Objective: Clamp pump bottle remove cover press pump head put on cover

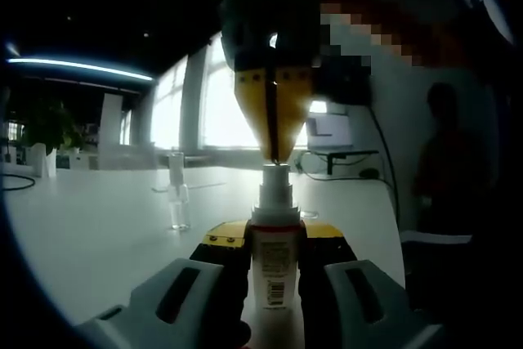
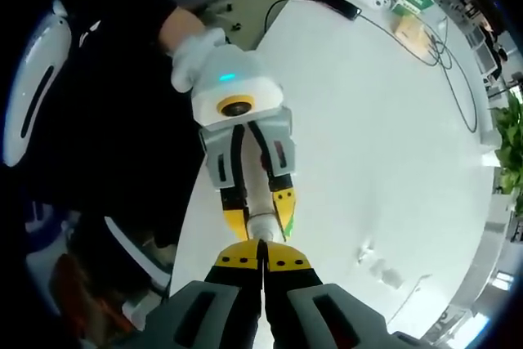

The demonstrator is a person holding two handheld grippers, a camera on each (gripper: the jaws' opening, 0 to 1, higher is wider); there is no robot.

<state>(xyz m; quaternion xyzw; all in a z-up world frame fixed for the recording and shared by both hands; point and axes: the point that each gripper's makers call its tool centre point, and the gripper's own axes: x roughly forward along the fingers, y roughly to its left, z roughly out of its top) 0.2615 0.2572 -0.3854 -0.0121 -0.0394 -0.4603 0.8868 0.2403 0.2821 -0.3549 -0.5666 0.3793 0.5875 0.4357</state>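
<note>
Tabletop (image 2: 384,120): large, white, rounded edge. In the right gripper view it runs from the near edge, where the person stands, out to the far edge, which carries cables (image 2: 445,46) and small clutter. A plant (image 2: 511,132) sits past the far right edge.

Person (image 2: 106,96): dark clothing, at the near edge, white-gloved hand (image 2: 192,51) on the left gripper's housing.

Left gripper (image 2: 260,202): over the near edge of the tabletop, jaws clamped narrow on the bottle (image 1: 272,263). In the left gripper view the bottle stands upright between the jaws, white body, barcode label facing the camera, yellow pads touching it on both sides.

Right gripper (image 1: 274,153): comes down from above in the left gripper view, yellow-tipped jaws pressed together with no gap, tips touching the top of the pump head (image 1: 275,176). In the right gripper view its own jaws rise from the bottom, closed flat against each other, tips right on the round white top of the bottle (image 2: 263,226). Nothing held between them.

Cover (image 1: 178,194): small clear cap standing upright on the tabletop, well apart from the bottle, toward the left in the left gripper view. The clear bits at (image 2: 377,266) in the right gripper view are likely the same item; too small to tell.
</note>
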